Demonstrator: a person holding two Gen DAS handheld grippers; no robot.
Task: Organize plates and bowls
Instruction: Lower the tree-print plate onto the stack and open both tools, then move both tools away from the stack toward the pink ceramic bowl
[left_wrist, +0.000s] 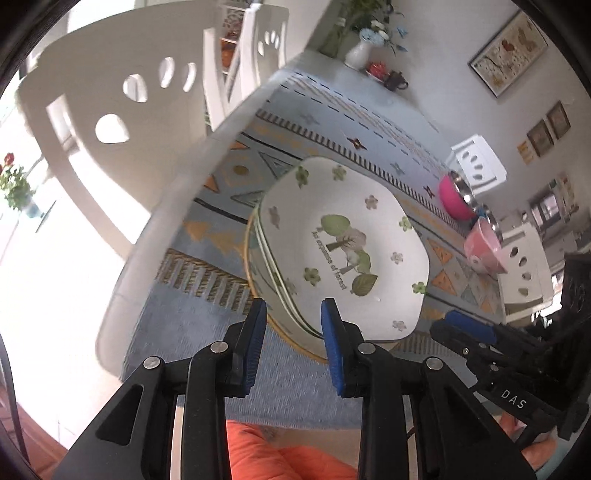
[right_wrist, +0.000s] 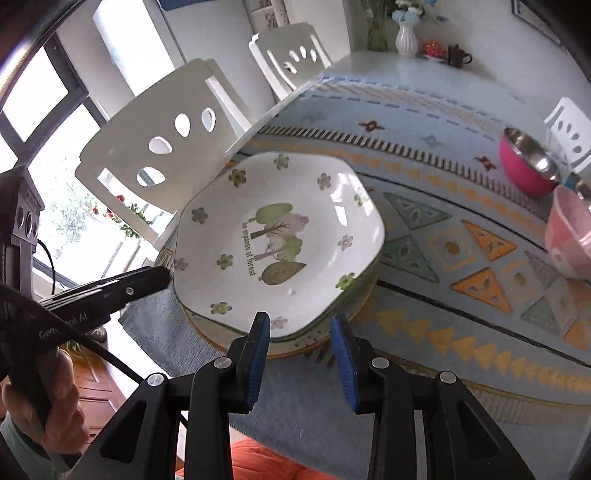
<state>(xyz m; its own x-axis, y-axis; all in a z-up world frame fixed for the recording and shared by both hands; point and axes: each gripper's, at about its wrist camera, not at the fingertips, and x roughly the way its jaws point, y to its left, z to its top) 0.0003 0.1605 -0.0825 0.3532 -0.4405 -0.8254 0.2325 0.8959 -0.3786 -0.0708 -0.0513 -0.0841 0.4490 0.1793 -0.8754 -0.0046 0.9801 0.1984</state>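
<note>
Plates sit stacked near the tabletop's edge: a white, rounded-hexagon ceramic plate printed with green trees and small flowers (left_wrist: 343, 247) (right_wrist: 277, 240) lies on top of at least one similar plate, and under those I see a round plate with a tan rim (left_wrist: 258, 291) (right_wrist: 314, 347). The stack rests on a pale blue patterned tablecloth (left_wrist: 332, 122) (right_wrist: 443, 258) covering the tabletop.

My left tongs (left_wrist: 291, 328) are released, blue pads apart, low in the centre of the left wrist frame, with the near edge of the stack between and just beyond the tips; I cannot tell whether a pad touches it. My right tongs (right_wrist: 301, 343) are also released, holding nothing, and hover at the stack's near rim at the lower centre of the right wrist frame. Each view catches the other tongs at its side edge.

At the right of both frames stand a hot-pink bowl with a shiny steel inside (left_wrist: 456, 197) (right_wrist: 528, 166) and, just beside it, a pale pink bowl (left_wrist: 484, 247) (right_wrist: 569, 236), well apart from the plates. White chairs with oval cut-outs (left_wrist: 122, 96) (right_wrist: 162, 136) fill the upper left. A white vase of flowers (left_wrist: 360, 51) (right_wrist: 406, 37) and a dark cup (left_wrist: 395, 79) (right_wrist: 458, 55) stand at the top of the frames.
</note>
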